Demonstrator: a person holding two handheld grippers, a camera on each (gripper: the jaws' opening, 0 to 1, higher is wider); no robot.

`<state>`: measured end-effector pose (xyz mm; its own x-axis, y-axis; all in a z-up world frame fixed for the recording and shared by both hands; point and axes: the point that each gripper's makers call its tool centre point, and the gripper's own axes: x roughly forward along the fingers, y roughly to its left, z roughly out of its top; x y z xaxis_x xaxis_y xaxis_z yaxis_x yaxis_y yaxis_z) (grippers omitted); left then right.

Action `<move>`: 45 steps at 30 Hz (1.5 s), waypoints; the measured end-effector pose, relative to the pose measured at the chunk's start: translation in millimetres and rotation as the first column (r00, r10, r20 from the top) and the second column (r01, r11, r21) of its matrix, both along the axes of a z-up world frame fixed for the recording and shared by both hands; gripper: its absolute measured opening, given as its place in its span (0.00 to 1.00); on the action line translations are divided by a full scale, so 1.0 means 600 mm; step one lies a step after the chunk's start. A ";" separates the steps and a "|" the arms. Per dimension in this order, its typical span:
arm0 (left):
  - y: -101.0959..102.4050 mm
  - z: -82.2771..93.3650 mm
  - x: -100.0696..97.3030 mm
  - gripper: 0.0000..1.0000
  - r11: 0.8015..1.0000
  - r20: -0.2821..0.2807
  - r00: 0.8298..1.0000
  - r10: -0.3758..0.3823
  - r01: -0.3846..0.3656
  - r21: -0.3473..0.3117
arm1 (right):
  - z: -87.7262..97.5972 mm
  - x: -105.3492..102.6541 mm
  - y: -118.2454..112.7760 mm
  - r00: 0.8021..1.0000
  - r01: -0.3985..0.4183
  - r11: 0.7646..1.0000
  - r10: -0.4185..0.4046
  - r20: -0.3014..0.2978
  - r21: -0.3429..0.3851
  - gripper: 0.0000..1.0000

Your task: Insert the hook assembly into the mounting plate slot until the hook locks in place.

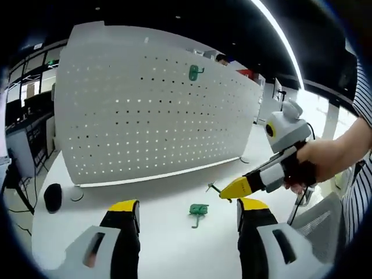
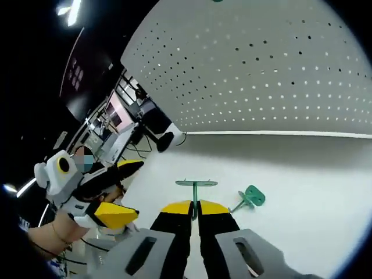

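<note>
- Holding a thin green hook (image 2: 196,189) by its stem, the right gripper (image 2: 195,204) has its yellow-tipped jaws pinched together at lower centre of the right gripper view; the hook's crossbar sits just above the tips.
- In the left gripper view that same gripper (image 1: 230,190) comes in from the right, held by a person's hand (image 1: 325,163), its tip down near the tabletop with a small piece of the hook at the tip.
- Left gripper (image 1: 187,210): jaws spread wide apart at the bottom of the left gripper view, nothing between them. It also appears at lower left of the right gripper view (image 2: 129,190), jaws apart.
- Second green hook piece (image 1: 198,211) lies flat on the white table (image 1: 163,197), between the left gripper's jaws in frame but beyond them; in the right gripper view it's (image 2: 250,197) just right of the held hook.
- White perforated pegboard (image 1: 157,110) stands upright across the back of the table, taking up the upper centre of the frame. One green hook (image 1: 194,72) is already mounted near its top edge.
- Black rounded object (image 1: 52,196) on the table at lower left, beside the board's end.
- Room: dark ceiling with a long light strip (image 1: 279,35) at upper right, shelving and desks at the left edge.
</note>
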<state>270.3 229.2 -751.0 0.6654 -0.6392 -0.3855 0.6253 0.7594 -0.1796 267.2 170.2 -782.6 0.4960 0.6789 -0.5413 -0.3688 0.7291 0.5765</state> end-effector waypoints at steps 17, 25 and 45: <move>-0.062 0.010 -0.018 0.42 0.975 -0.031 0.976 -0.214 0.212 -0.065 | 0.024 -0.059 0.011 0.969 -0.016 0.954 0.089 -0.232 0.301 0.01; -0.074 0.022 -0.024 0.29 0.963 -0.024 0.967 -0.255 0.252 -0.100 | 0.039 -0.064 0.009 0.970 -0.019 0.924 0.110 -0.218 0.382 0.01; -0.102 0.042 -0.044 0.04 0.931 0.022 0.934 -0.356 0.356 -0.078 | 0.068 -0.077 0.021 0.961 -0.074 0.879 0.189 -0.202 0.472 0.01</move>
<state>243.7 168.0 -726.0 0.3912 -0.8630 -0.3197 0.8535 0.4702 -0.2248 221.0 182.7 -741.7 0.2823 0.9277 -0.2444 -0.2543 0.3180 0.9133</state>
